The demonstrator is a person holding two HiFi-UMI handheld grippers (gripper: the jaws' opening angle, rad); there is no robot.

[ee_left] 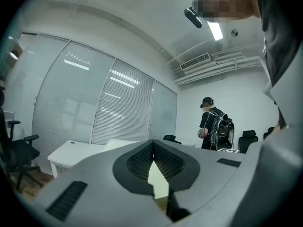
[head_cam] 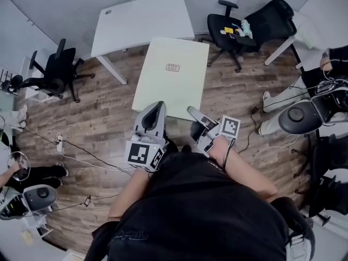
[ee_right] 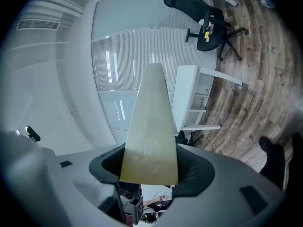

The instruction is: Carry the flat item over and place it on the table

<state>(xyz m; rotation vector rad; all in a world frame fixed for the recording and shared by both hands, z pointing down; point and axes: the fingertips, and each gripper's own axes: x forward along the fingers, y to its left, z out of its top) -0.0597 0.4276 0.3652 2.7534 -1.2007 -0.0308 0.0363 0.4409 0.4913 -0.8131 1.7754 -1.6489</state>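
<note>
I hold a flat pale board [head_cam: 171,75] in the air over the wooden floor, its far end toward the white table [head_cam: 141,23]. My left gripper [head_cam: 154,113] is shut on the board's near edge; in the left gripper view the board [ee_left: 158,181] shows edge-on, pinched between the jaws. My right gripper [head_cam: 196,116] is at the same near edge, further right. Its jaws stand wide apart with the board [ee_right: 149,136] slanting between them, and I see no pad pressing on it. The table [ee_right: 189,93] lies ahead.
Black office chairs stand at the left [head_cam: 54,72] and at the back right [head_cam: 244,26]. Seated people with gear are at the right [head_cam: 304,105] and lower left [head_cam: 27,173]. A person with a backpack [ee_left: 215,129] stands further off. Cables [head_cam: 81,156] cross the floor.
</note>
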